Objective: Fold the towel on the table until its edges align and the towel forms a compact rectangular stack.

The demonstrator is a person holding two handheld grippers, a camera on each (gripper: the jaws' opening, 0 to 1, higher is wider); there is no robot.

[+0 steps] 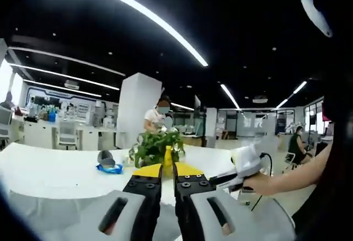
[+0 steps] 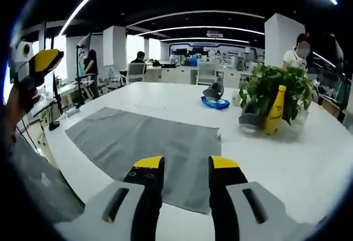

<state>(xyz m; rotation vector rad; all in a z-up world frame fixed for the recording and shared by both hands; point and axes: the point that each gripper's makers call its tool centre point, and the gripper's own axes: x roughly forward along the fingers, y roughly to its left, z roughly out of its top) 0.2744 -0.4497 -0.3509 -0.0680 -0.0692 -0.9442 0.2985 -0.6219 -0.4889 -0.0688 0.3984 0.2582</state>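
Observation:
A grey towel (image 2: 143,142) lies spread flat on the white table (image 2: 309,158) in the right gripper view. My right gripper (image 2: 186,166) hovers open over the towel's near edge, with nothing between its yellow-tipped jaws. My left gripper (image 2: 33,67) is held up in a hand at the far left of that view, off the table's side. In the left gripper view my left gripper (image 1: 167,170) points across the table (image 1: 55,169), its jaws almost together with nothing between them. The right gripper (image 1: 245,166) enters there from the right, held by a hand.
A potted plant (image 2: 276,89) with a yellow bottle (image 2: 276,111) in front stands at the table's far right; the plant (image 1: 157,144) also sits ahead of the left jaws. A blue-and-grey item (image 2: 215,102) lies beyond the towel. People and desks fill the office behind.

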